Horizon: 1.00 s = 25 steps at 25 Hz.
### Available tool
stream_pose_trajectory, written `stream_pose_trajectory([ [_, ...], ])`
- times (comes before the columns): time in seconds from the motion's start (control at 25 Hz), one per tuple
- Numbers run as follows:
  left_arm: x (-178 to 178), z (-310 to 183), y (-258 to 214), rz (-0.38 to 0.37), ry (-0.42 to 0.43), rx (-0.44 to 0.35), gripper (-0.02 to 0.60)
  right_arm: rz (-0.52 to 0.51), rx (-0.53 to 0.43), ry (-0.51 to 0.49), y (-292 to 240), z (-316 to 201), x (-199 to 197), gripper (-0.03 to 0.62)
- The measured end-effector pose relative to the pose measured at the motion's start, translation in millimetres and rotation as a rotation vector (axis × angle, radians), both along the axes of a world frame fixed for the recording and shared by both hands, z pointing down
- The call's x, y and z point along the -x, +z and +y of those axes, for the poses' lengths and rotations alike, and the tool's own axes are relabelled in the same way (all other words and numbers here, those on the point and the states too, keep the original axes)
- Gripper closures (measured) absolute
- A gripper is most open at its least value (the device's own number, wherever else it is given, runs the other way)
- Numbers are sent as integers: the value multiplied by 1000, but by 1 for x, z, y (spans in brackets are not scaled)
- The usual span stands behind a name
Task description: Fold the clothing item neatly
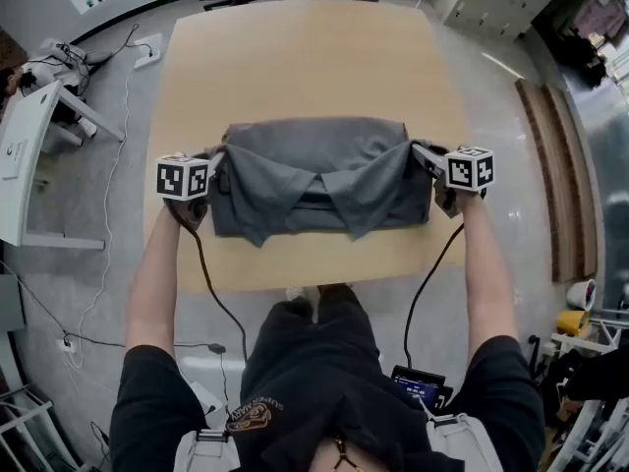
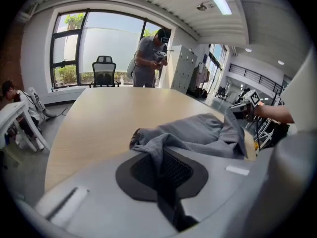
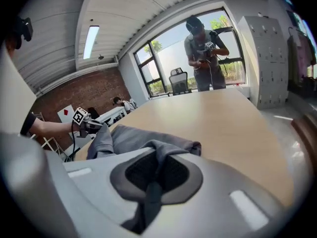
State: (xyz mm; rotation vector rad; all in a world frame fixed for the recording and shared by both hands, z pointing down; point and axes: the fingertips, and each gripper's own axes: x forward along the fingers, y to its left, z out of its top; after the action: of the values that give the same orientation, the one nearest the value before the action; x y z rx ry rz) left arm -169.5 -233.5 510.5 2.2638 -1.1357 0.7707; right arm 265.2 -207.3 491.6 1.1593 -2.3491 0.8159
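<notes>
Tabletop (image 1: 295,57): grey shirt (image 1: 314,170) long side-to-side, ends clamped in left gripper (image 1: 218,167), right gripper (image 1: 423,155).

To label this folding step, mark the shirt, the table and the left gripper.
shirt (image 1: 314,165): head view, middle of the grey fabric.
table (image 1: 305,57): head view, bare wooden top beyond the shirt.
left gripper (image 1: 218,163): head view, between its fingers, at the shirt's edge.
</notes>
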Motion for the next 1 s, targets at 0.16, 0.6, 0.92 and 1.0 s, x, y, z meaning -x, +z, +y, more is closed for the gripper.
stream_pose_trajectory([
  [0.16,10,-16,39,-141,-38,101,566,69,151,32,49,-25,-18,579],
  [0.6,26,-44,77,-200,-159,200,564,61,274,26,99,-51,-24,577],
  [0.92,47,-23,32,-147,-121,102,420,89,219,99,57,-20,-47,496],
  [1.0,55,-17,22,-152,-124,77,420,126,171,120,39,-15,-49,496],
])
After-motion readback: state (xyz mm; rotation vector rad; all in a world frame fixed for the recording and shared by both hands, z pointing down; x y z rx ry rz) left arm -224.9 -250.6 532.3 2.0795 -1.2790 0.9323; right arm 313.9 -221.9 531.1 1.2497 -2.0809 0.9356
